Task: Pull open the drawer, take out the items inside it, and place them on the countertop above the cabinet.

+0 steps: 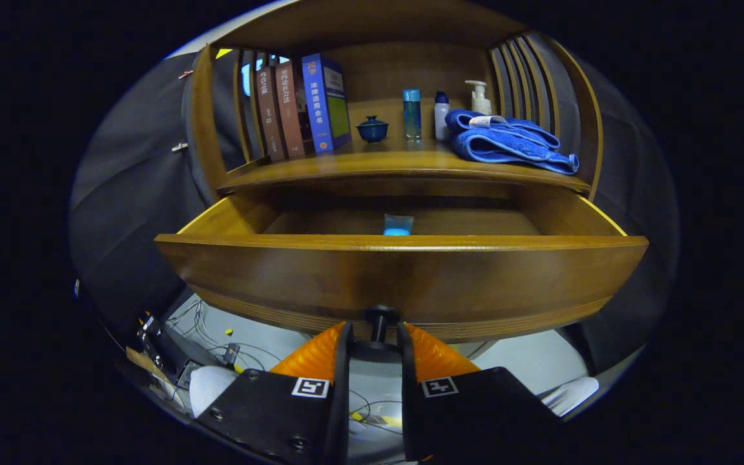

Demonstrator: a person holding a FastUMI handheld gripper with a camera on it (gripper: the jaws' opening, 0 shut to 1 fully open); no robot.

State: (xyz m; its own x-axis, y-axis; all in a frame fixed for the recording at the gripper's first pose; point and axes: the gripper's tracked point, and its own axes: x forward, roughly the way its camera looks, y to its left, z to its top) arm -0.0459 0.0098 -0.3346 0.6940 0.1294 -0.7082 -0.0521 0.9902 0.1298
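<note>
Drawer is sitting pulled well out of the cabinet, front panel facing the camera. Jaws are sitting narrowly spread either side of the dark drawer knob, gripper right at the knob stem; cannot tell if both fingers are actually pressing on it.

Inside the drawer: one small blue item is lying on the drawer floor near the middle, beyond the front panel. Top part looks pale, lower part bright blue; too small to say what it is.

Desk above the drawer is carrying, from one end to the other: a row of upright books, a small dark blue lidded cup, a clear blue bottle, a white bottle with blue cap, a pump dispenser, and a folded blue towel lying just in front of the dispenser.

Below the drawer, cables and gear are lying on a pale floor.
</note>
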